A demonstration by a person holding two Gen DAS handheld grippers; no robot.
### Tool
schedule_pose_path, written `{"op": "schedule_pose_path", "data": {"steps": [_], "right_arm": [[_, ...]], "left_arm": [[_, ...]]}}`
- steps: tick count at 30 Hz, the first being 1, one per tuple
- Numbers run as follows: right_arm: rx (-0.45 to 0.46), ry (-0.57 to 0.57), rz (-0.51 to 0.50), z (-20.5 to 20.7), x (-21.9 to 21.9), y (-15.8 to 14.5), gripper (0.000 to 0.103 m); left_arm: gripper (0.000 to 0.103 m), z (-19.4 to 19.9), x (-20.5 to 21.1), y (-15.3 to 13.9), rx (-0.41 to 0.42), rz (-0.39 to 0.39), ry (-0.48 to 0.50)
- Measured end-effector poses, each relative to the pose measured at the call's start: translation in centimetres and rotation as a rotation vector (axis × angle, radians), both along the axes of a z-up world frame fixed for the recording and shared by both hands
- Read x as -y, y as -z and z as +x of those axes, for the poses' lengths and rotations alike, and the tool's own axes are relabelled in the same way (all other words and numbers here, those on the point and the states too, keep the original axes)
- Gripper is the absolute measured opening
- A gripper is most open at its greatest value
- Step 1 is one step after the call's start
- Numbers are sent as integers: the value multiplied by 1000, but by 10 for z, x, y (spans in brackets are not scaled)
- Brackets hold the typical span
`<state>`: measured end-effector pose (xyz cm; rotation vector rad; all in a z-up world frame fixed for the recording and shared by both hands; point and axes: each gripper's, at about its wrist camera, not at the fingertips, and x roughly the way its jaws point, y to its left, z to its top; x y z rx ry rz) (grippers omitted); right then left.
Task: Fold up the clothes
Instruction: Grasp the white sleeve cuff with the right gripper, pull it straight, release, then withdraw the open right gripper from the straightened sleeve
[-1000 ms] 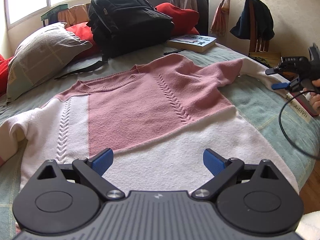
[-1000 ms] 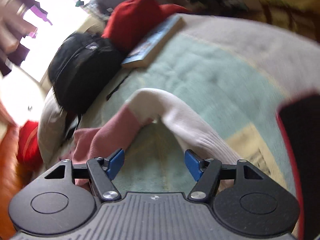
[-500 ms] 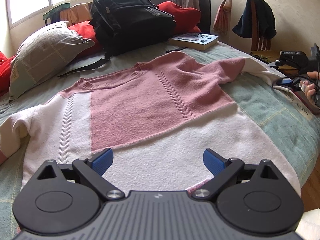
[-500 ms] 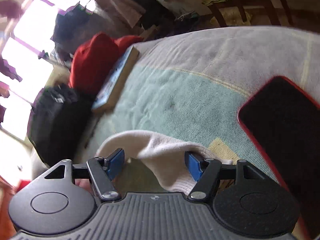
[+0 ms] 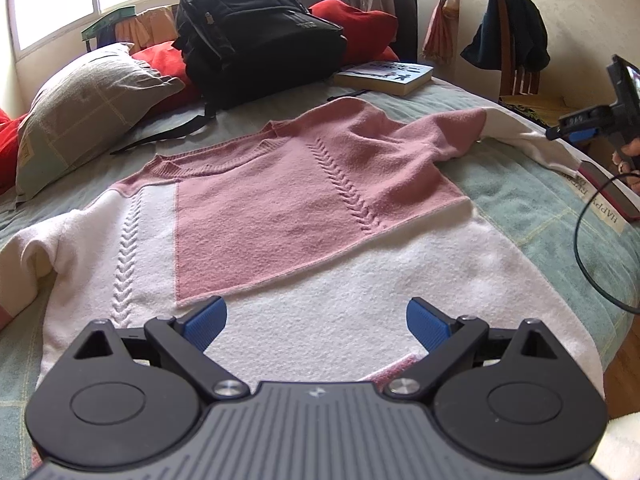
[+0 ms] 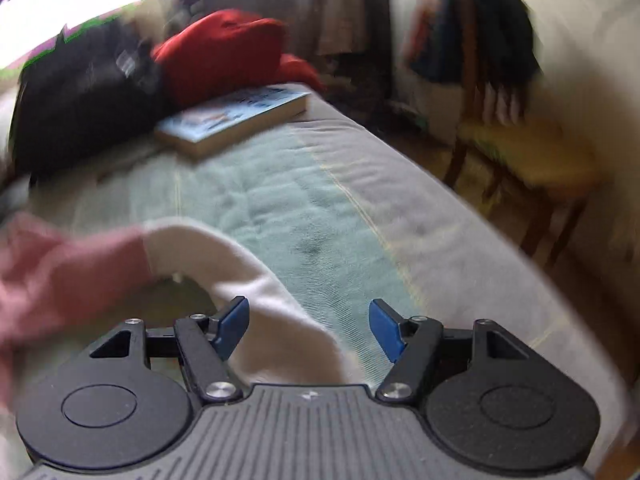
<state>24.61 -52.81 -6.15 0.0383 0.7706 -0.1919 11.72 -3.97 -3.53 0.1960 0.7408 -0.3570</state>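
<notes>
Knit: pink and white wool, a sweater [image 5: 304, 216] lay spread flat, front up, on the bed [image 5: 532, 216] ahead of my tools.
Far left of my left tool: a grey-green pillow [image 5: 84, 116] leaned at the head of the bed, with the sweater's left sleeve [image 5: 24, 264] bunched below it.
Ahead of my left tool: a black backpack [image 5: 256, 36] sat beyond the neckline, a red cushion [image 5: 352, 20] behind it.
My left gripper [image 5: 316, 322]: released, blue pads wide apart, hovering just above the white lower half of the sweater near its hem, with no cloth pinched between them.
Right of the backpack: a book [image 5: 386, 76] lay flat near the far edge of the bed.
Right sleeve [image 5: 520, 136]: pink then white, it stretched away to the right toward my other tool.
My right gripper [image 6: 308, 326]: released, pads well apart; in its own blurred view the white end of that sleeve ran under and between the pads, nearer the left one. I could not tell whether it touched either pad.
My right hand [image 5: 628, 156]: seen from the left tool, it held that gripper at the bed's right edge.
Beside that hand: a red-edged phone [image 5: 608, 188] lay on the bed.
Far right: a wooden chair [image 6: 528, 156] draped with dark clothing stood off the bed.
</notes>
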Motion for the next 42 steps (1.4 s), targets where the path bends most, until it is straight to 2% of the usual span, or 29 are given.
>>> {"op": "schedule_pose_path", "data": {"steps": [2, 4, 6, 10, 17, 20, 21, 25, 28, 30, 32, 33, 35, 38, 40, 42], "right_arm": [[-62, -58, -66, 11, -3, 12, 65], [-139, -97, -140, 24, -7, 26, 28], [-154, -149, -136, 27, -12, 23, 12], [-114, -139, -378, 38, -26, 2, 11], [19, -84, -736, 78, -31, -31, 11], [90, -69, -796, 85, -32, -40, 13], [108, -64, -796, 86, -31, -42, 17], [74, -26, -782, 79, -15, -37, 33], [12, 17, -790, 70, 3, -26, 34], [-19, 67, -774, 65, 20, -24, 34], [-39, 113, -689, 60, 40, -29, 34], [-43, 126, -616, 58, 48, -33, 34], [-44, 135, -438, 54, 61, -40, 36], [-30, 108, -106, 51, 72, -42, 48], [-15, 93, 98, 52, 77, -37, 48], [1, 87, 245, 55, 79, -31, 48]], "left_arm": [[97, 1, 1, 0, -3, -3, -2], [97, 0, 1, 0, -3, -4, -3], [97, -1, 1, 0, -3, -5, -3], [97, 0, 1, 2, -10, -1, -8], [97, 2, 2, 0, -4, -3, -7], [97, 1, 0, -2, 1, -6, -9], [97, 1, -1, -2, 4, -7, -11], [97, 2, -5, -2, 7, -17, -20], [97, 3, -6, -1, 5, -21, -20], [97, 3, -5, -1, 5, -23, -13], [97, 2, -3, -2, 6, -28, -6], [97, 2, -3, -2, 8, -30, -3], [97, 2, -1, -2, 11, -34, 0], [97, 0, 1, -3, 13, -35, 4], [97, -1, 1, -3, 14, -32, 4], [97, -2, 0, -3, 13, -29, 0]]}}
